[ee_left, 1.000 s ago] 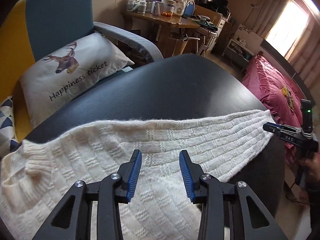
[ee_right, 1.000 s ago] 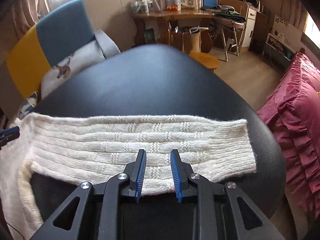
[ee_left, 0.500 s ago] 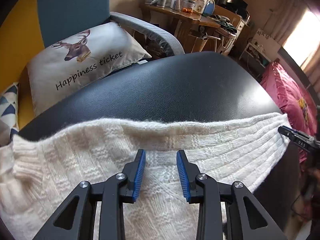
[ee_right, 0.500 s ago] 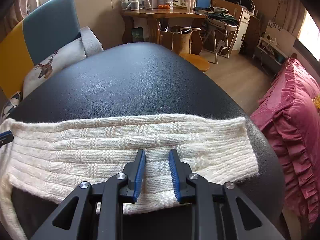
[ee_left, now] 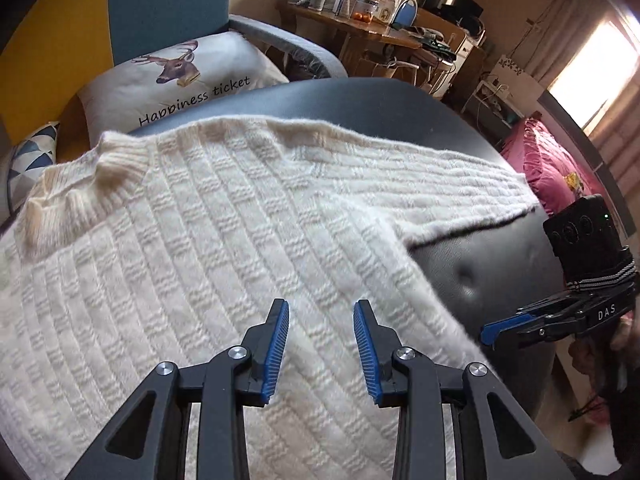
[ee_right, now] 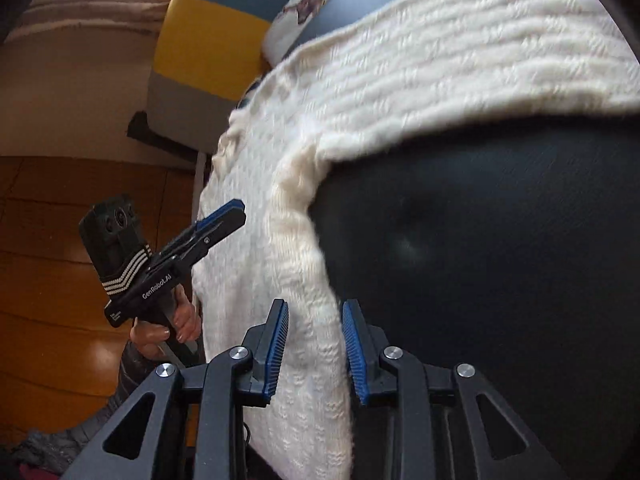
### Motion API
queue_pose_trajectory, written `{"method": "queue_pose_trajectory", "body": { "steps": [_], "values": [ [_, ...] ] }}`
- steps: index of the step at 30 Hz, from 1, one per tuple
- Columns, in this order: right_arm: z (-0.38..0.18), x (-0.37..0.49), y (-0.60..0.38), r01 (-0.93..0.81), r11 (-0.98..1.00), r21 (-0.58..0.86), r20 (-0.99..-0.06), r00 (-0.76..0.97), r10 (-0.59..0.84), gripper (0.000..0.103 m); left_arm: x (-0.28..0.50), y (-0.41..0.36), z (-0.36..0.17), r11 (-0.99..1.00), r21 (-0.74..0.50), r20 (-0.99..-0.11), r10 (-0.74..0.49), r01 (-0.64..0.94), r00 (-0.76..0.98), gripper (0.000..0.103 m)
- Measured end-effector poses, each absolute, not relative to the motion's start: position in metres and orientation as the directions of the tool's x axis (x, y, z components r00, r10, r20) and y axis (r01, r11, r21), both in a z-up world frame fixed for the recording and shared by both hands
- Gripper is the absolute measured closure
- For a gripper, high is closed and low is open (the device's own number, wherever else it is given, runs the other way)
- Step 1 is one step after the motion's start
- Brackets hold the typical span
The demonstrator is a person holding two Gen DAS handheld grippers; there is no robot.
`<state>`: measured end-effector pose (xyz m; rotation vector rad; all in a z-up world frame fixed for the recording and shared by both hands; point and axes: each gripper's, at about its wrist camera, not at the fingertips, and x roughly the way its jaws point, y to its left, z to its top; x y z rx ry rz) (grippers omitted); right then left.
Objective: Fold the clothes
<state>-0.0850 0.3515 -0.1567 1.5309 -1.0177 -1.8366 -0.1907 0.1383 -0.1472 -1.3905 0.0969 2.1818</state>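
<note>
The sweater point(ee_left: 224, 240) is spread over the tabletop point(ee_left: 492, 264) for folding; the left tongs point(ee_left: 320, 346) are held part-open and empty above it, while the right tongs point(ee_right: 314, 354) are being opened astride its side edge, gripping nothing.

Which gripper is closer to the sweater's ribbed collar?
Left. The left gripper hovers over the sweater body, below the collar. The right gripper, jaws opening with the side edge between them, is farther off.
</note>
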Motion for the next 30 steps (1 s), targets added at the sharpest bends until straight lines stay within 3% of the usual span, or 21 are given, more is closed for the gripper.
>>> {"method": "queue_pose_trajectory", "body": {
  "steps": [6,12,14,17,20,23,24,28,30],
  "values": [
    [-0.168,-0.093,0.329,-0.062,-0.54,0.839,-0.539,-0.217,-0.814,0.071,-0.188,0.124,-0.168,-0.867,-0.232,-0.868,0.388,-0.44,-0.308,0.068],
    [-0.167,-0.132,0.322,-0.081,-0.371,0.925,-0.377,-0.325,-0.868,0.07,-0.187,0.122,-0.17,-0.867,-0.232,-0.861,0.394,-0.441,-0.321,0.068],
    [-0.165,-0.132,0.327,-0.1,-0.275,0.956,-0.293,-0.379,-0.878,0.07,-0.186,0.123,-0.171,-0.866,-0.223,-0.861,0.39,-0.447,-0.327,0.068],
    [-0.155,-0.121,0.325,-0.033,-0.065,0.997,-0.073,-0.371,-0.926,0.07,-0.184,0.128,-0.17,-0.865,-0.186,-0.865,0.369,-0.466,-0.339,0.067],
    [-0.135,-0.103,0.329,0.019,-0.153,0.988,-0.135,-0.375,-0.917,0.07,-0.183,0.133,-0.17,-0.863,-0.16,-0.868,0.354,-0.479,-0.348,0.065],
    [-0.127,-0.09,0.336,-0.047,-0.485,0.873,-0.462,-0.396,-0.794,0.069,-0.183,0.134,-0.17,-0.864,-0.156,-0.87,0.35,-0.479,-0.348,0.064],
    [-0.13,-0.086,0.34,-0.068,-0.528,0.846,-0.511,-0.385,-0.769,0.069,-0.184,0.134,-0.17,-0.864,-0.155,-0.871,0.348,-0.478,-0.347,0.064],
    [-0.152,-0.064,0.358,-0.129,-0.591,0.797,-0.598,-0.31,-0.739,0.069,-0.183,0.136,-0.17,-0.865,-0.142,-0.876,0.336,-0.482,-0.346,0.064],
    [-0.158,-0.054,0.354,-0.115,-0.553,0.825,-0.563,-0.244,-0.789,0.069,-0.183,0.137,-0.171,-0.864,-0.14,-0.877,0.335,-0.483,-0.345,0.064]
  ]
}}
